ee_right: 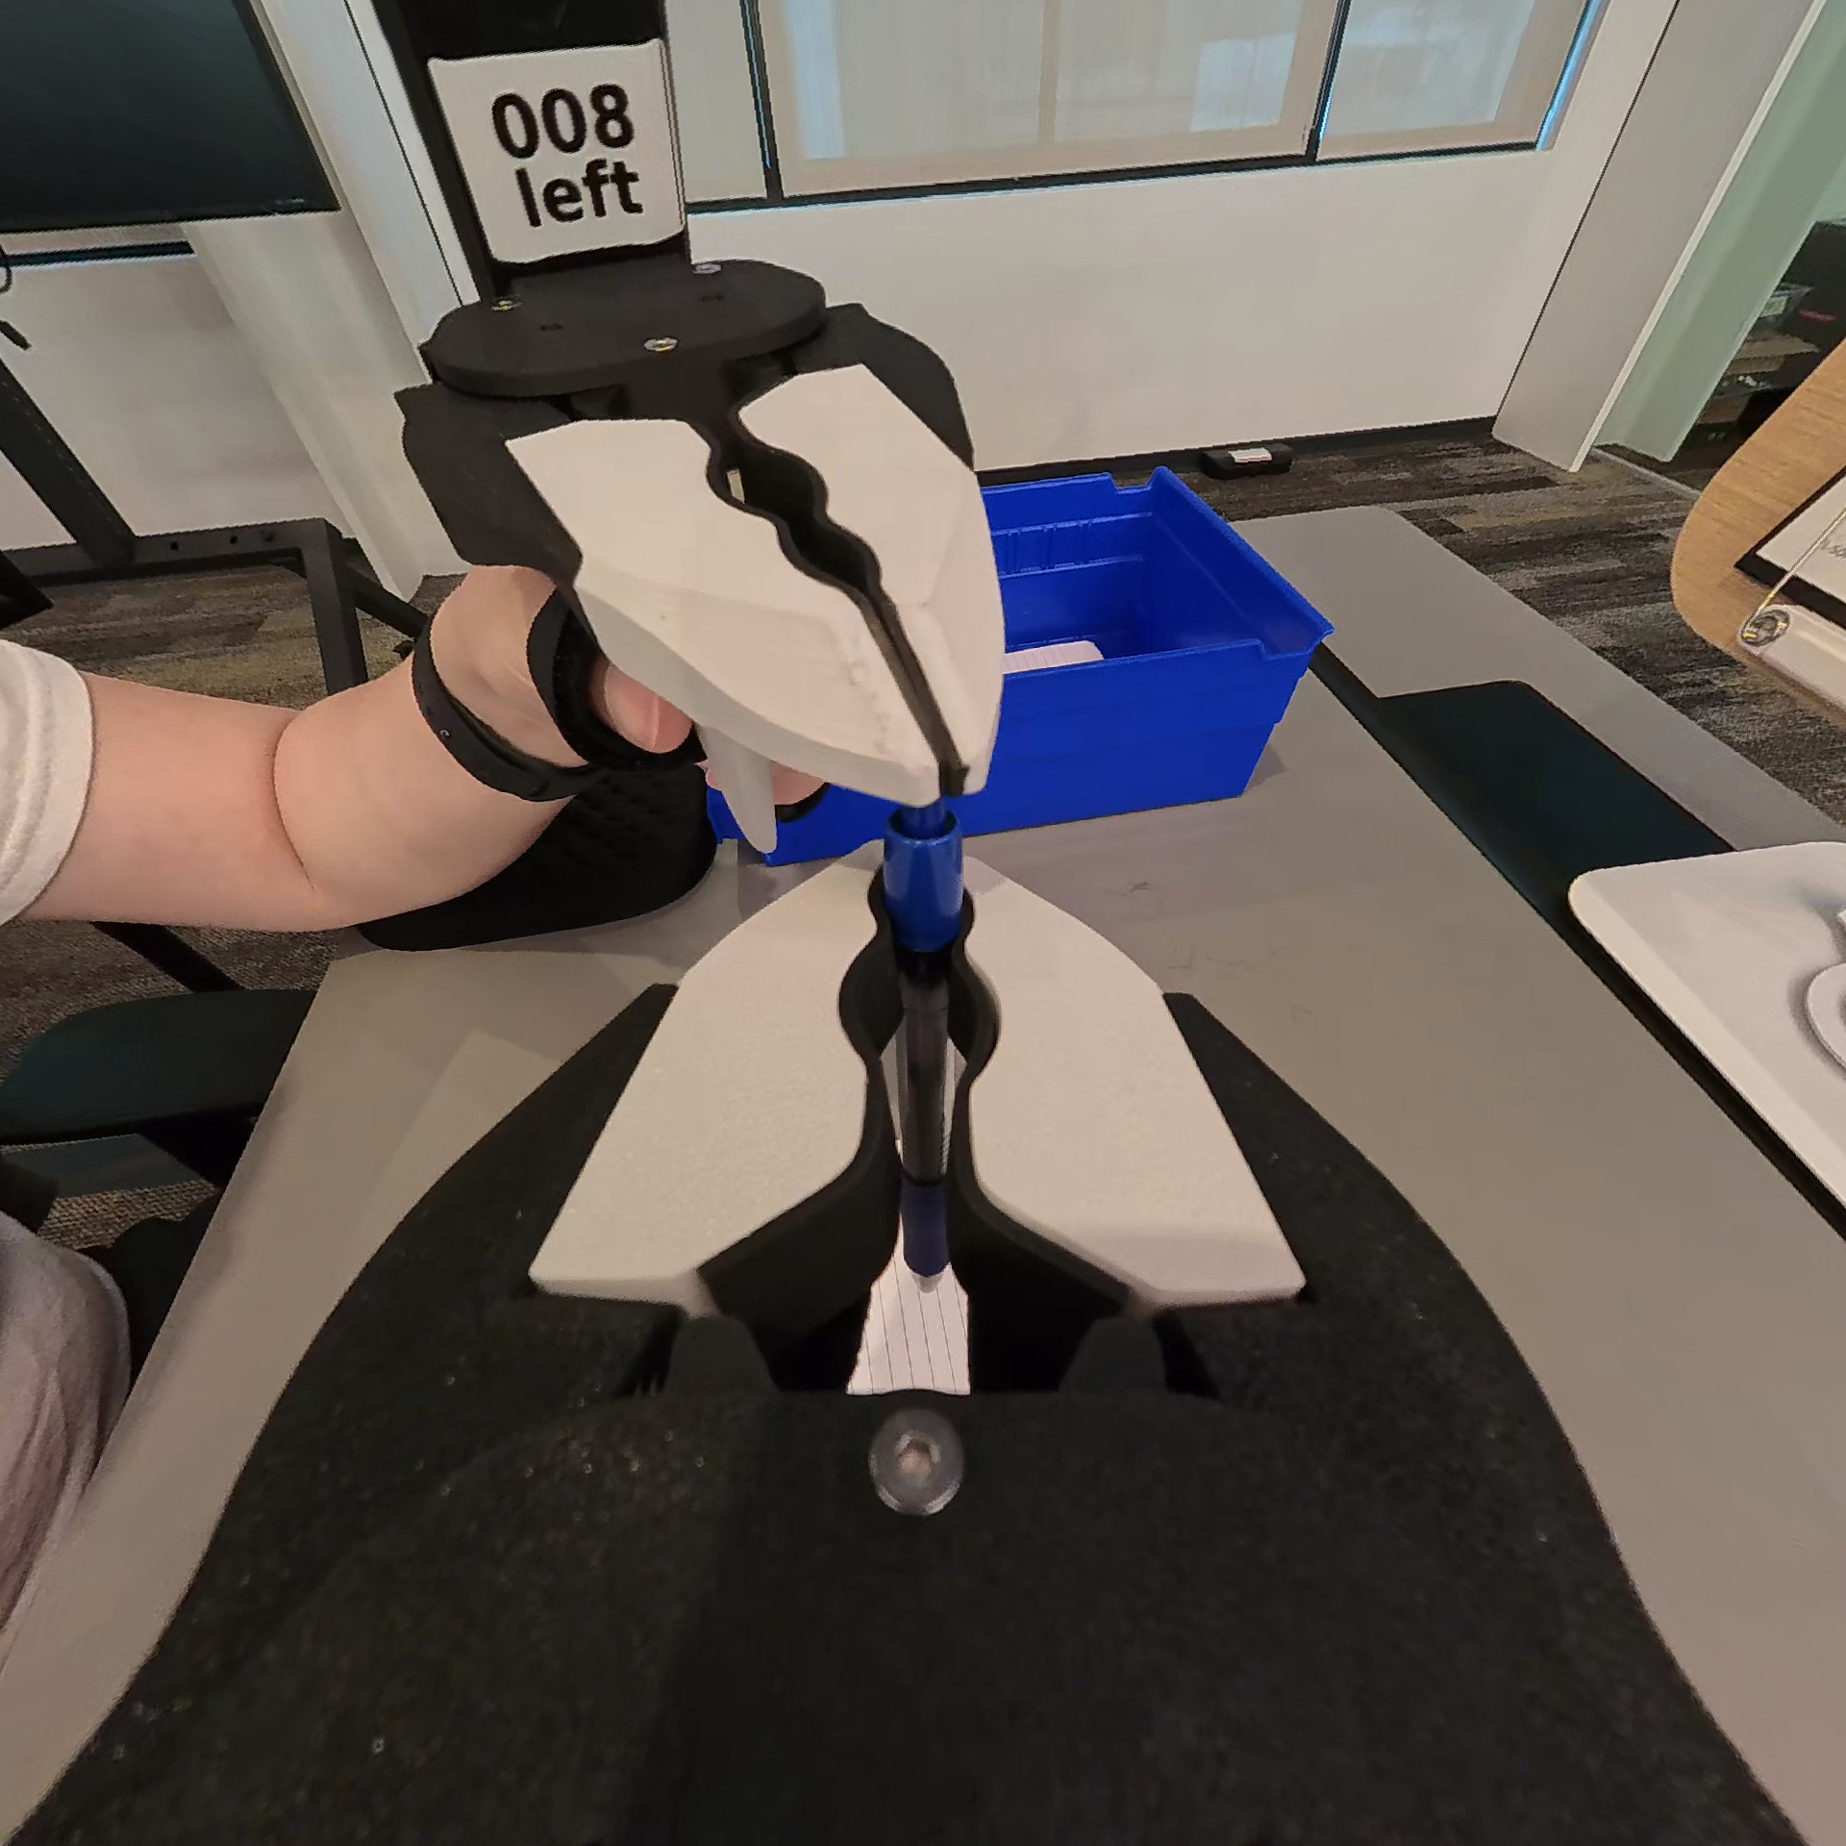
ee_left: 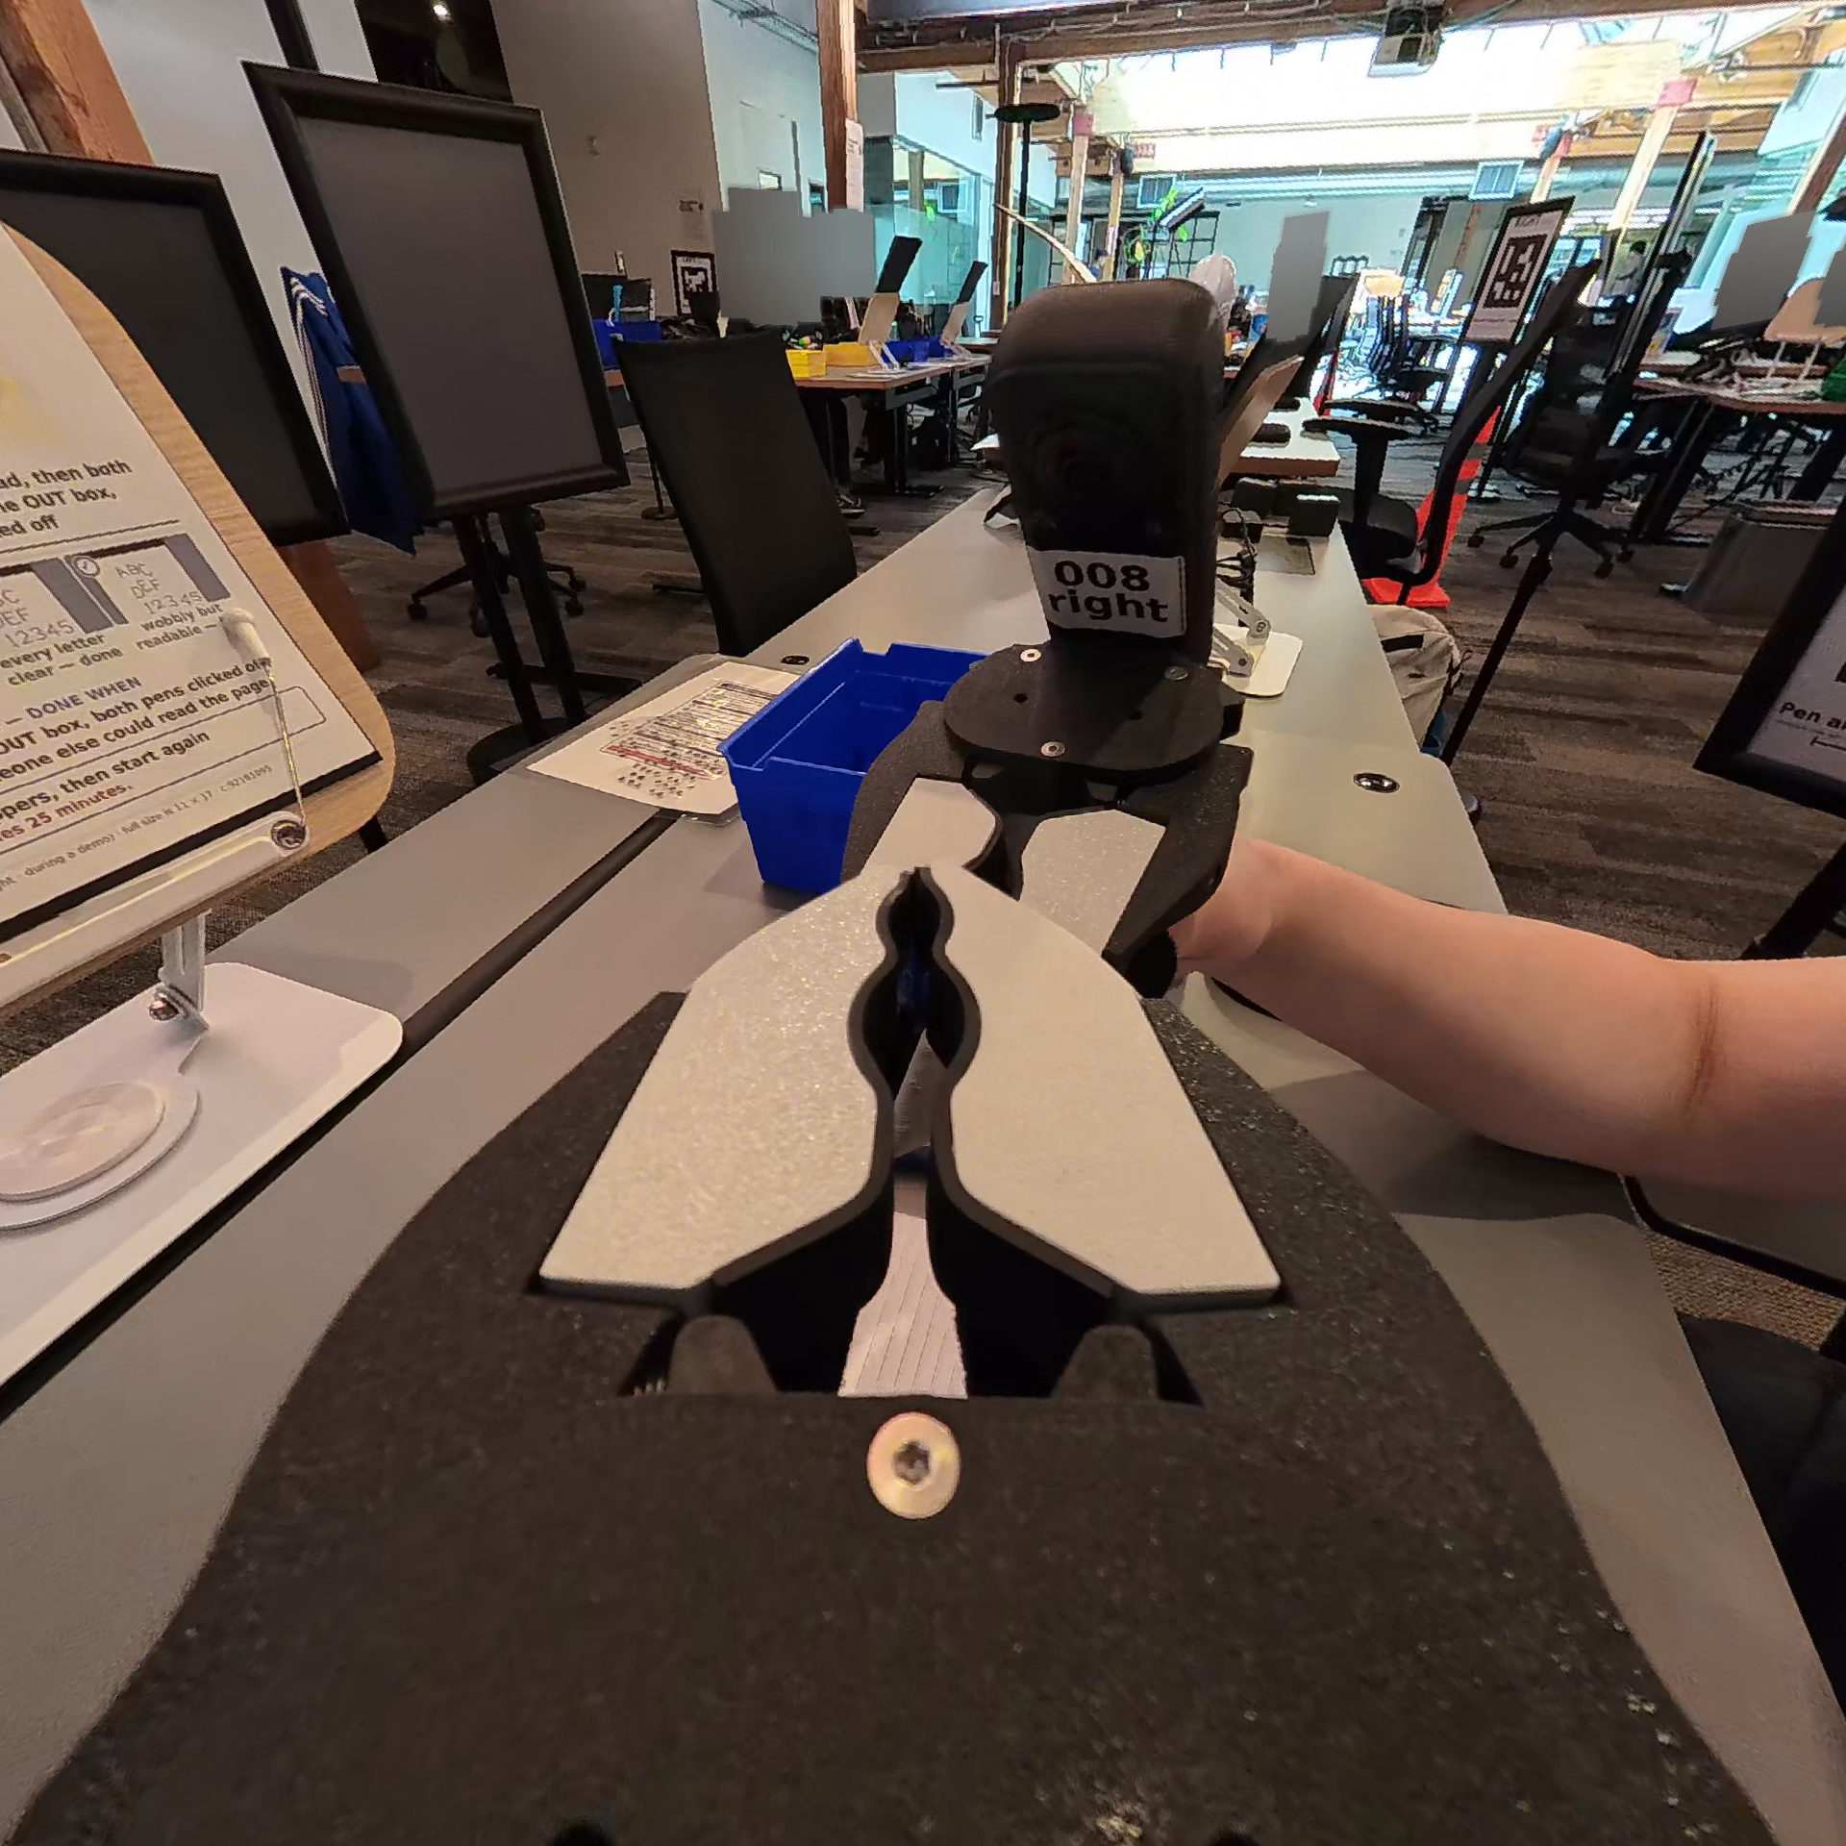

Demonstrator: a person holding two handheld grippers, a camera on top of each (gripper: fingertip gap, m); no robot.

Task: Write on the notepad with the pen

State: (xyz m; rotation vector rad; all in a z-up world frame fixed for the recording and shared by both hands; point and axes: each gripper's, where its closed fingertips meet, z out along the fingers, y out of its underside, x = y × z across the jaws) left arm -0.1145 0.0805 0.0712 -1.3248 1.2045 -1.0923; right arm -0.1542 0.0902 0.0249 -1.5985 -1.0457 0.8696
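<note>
In the right wrist view my right gripper (ee_right: 924, 899) is shut on a blue and black pen (ee_right: 921, 869), which runs along between its fingers with its tip down over a lined notepad (ee_right: 914, 1344). My left gripper (ee_right: 949, 781) is shut, and its closed tips rest on the pen's top end. In the left wrist view my left gripper (ee_left: 924, 884) is shut, with a bit of blue pen (ee_left: 909, 989) and lined notepad (ee_left: 904, 1309) showing through its gap. The right gripper (ee_left: 1004, 869) faces it, tips hidden beneath.
A blue bin (ee_right: 1149, 699) stands on the grey table (ee_right: 1398, 1099) just behind the grippers, with white paper (ee_right: 1049, 659) inside. An instruction sheet (ee_left: 679, 744) lies beside the bin (ee_left: 809, 789). A sign on a white base (ee_left: 200, 1049) stands to the side. Left tips to right tips: about 5 cm.
</note>
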